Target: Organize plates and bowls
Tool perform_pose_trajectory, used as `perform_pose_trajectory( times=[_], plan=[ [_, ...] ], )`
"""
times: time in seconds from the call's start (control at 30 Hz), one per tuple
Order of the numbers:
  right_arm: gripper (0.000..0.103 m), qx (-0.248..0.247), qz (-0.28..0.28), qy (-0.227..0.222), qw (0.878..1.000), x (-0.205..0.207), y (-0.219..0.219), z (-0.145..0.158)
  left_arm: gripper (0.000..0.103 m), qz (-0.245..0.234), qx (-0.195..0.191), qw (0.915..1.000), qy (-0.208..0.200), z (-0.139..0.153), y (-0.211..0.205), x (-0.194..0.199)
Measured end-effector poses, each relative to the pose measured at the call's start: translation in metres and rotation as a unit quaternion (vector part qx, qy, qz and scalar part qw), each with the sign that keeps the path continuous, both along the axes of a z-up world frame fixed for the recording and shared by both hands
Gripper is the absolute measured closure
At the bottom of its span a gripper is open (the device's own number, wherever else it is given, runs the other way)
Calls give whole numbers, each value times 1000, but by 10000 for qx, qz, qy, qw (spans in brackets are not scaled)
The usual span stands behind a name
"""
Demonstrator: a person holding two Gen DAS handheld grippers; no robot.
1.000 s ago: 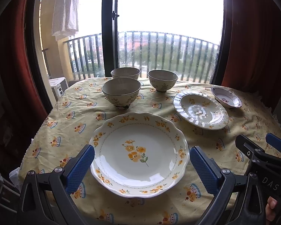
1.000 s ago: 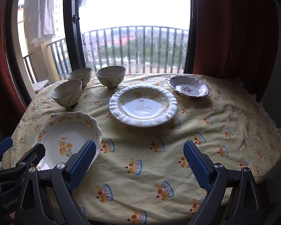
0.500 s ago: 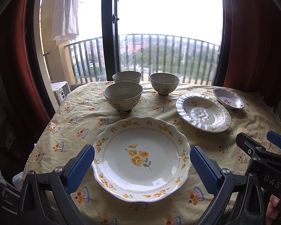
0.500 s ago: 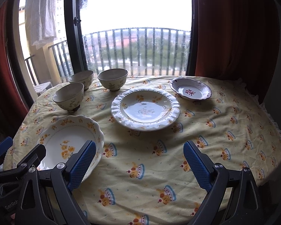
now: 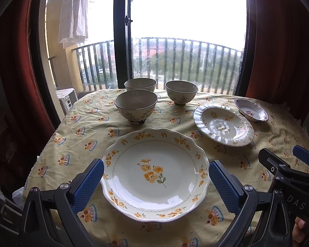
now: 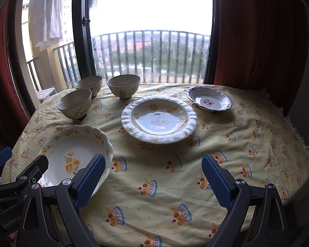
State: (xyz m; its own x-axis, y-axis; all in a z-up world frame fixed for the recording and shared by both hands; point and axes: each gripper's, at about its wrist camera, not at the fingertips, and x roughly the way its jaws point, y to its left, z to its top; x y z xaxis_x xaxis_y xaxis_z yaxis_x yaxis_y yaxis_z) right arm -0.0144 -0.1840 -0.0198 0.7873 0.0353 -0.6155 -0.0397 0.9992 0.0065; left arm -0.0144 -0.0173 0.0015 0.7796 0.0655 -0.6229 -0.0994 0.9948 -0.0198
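Note:
A big scalloped plate with yellow flowers (image 5: 155, 175) lies at the table's near left, also in the right wrist view (image 6: 72, 156). A white ruffled plate (image 5: 223, 124) (image 6: 159, 119) lies mid-table. A small dish with a red mark (image 5: 251, 112) (image 6: 209, 100) sits far right. Three floral bowls (image 5: 136, 106) (image 5: 140, 84) (image 5: 181, 91) stand at the back left, also in the right wrist view (image 6: 75, 104). My left gripper (image 5: 155, 183) is open, hovering with its fingers on either side of the big plate. My right gripper (image 6: 153, 182) is open over bare cloth.
The round table wears a yellow patterned cloth (image 6: 247, 144) that hangs over its edges. Behind it are a window with a balcony railing (image 5: 185, 65) and red curtains (image 6: 257, 41) on both sides.
Both grippers have dropped a little and tilted upward, so the table sits lower in each view. No dish has moved. Both jaws stay open.

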Motion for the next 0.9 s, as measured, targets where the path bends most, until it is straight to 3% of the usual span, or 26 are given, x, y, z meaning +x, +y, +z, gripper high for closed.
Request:
perform_pose_trajectory(
  times=[0.9],
  plan=[
    [7,-13,-78,14,10000,-4,-3,0,1,-37,-3,10000,-18,-1,-3,-6]
  ],
)
